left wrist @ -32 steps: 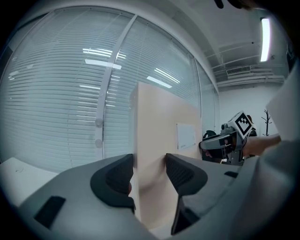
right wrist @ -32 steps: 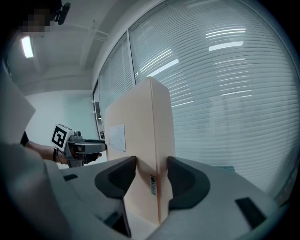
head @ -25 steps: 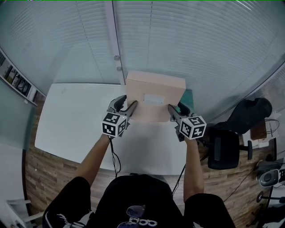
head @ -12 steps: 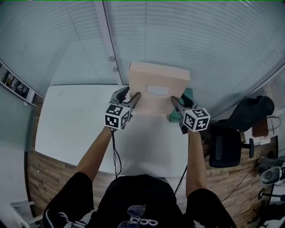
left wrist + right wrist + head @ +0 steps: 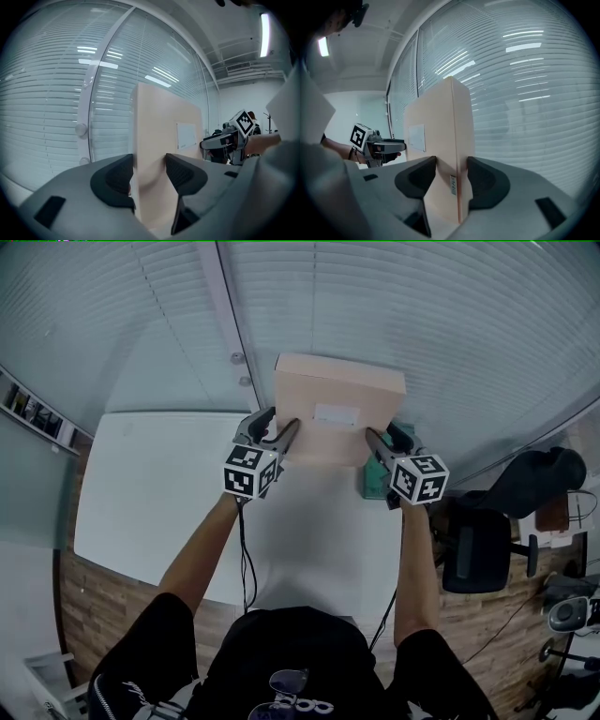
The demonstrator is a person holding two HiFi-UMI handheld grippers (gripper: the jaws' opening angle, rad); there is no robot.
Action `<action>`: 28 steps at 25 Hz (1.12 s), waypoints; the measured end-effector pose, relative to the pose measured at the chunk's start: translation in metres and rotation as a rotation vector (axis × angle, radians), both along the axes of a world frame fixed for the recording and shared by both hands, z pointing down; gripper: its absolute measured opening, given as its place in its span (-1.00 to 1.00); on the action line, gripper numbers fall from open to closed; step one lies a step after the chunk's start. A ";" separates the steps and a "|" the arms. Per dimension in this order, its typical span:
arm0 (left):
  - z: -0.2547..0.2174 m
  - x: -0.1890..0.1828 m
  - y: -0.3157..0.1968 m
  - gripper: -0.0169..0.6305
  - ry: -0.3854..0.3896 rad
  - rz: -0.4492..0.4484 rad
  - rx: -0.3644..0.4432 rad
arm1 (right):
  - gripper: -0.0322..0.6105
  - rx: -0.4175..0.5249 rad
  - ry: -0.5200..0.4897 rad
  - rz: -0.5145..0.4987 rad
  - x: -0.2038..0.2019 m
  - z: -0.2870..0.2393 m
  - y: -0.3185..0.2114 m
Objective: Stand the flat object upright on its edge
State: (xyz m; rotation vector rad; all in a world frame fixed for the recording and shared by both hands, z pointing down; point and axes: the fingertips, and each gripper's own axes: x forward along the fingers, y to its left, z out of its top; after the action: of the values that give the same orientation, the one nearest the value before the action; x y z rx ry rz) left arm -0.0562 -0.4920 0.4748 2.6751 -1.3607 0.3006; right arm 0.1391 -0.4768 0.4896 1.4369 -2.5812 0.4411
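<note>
Grey with black pads, the left tongs (image 5: 278, 434) are clenched on the left side edge of the flat box (image 5: 339, 418). The left gripper view shows one pad on its front face and one on its back.

The box is pale peach cardboard. It stands upright at the far edge of the white tabletop (image 5: 141, 484), with its broad face turned toward us. We cannot tell whether its lower edge bears on the tabletop or hangs just above it.

The right tongs (image 5: 379, 442) grasp the box's right side edge in the same way.

We judge the raising to be done and the step in hand to be the settling. Next we would need to seat the lower edge flat on the tabletop and feel that the box balances. Then we would open both tongs together and draw them straight out sideways, since so narrow a base could tip at a slight nudge.

As for writing:
- A white label (image 5: 336, 413) sits mid-face, its print too small to read.
- A small sticker (image 5: 453, 184) on the right narrow edge is just as illegible.
- We see no brand name.
- The marker cubes (image 5: 249, 472) bear only black-and-white squares.
</note>
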 end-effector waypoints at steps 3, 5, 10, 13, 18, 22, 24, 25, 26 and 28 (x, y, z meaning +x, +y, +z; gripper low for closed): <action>0.002 0.001 -0.010 -0.21 -0.001 -0.003 0.001 | -0.19 0.003 0.000 0.005 0.000 0.002 -0.009; 0.003 0.000 -0.016 -0.21 0.000 -0.003 0.000 | -0.19 0.002 -0.001 0.008 0.000 0.003 -0.014; 0.010 0.001 -0.033 -0.21 0.001 -0.006 -0.010 | -0.19 -0.010 0.000 0.013 0.001 0.010 -0.031; 0.013 0.002 -0.042 -0.21 0.001 -0.006 -0.014 | -0.19 -0.013 -0.001 0.017 0.002 0.013 -0.040; 0.019 0.003 -0.055 -0.21 0.012 -0.027 -0.019 | -0.19 -0.009 -0.006 0.032 0.003 0.018 -0.053; 0.023 0.001 -0.063 -0.21 0.018 -0.042 -0.024 | -0.19 -0.003 0.002 0.032 0.002 0.020 -0.061; 0.027 0.002 -0.066 -0.21 0.013 -0.047 -0.026 | -0.19 0.000 0.014 0.028 0.002 0.023 -0.063; 0.028 0.002 -0.067 -0.21 0.011 -0.049 -0.026 | -0.19 0.000 0.018 0.028 0.002 0.024 -0.065; 0.029 0.002 -0.068 -0.21 0.009 -0.050 -0.026 | -0.19 0.001 0.022 0.030 0.002 0.024 -0.066; 0.030 0.002 -0.071 -0.21 0.005 -0.052 -0.026 | -0.19 0.001 0.027 0.031 0.002 0.025 -0.070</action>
State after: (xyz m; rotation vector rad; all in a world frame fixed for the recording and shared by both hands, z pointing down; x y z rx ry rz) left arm -0.0538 -0.5633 0.5050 2.6129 -1.4120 0.3033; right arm 0.1410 -0.5464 0.5151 1.4752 -2.5413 0.4213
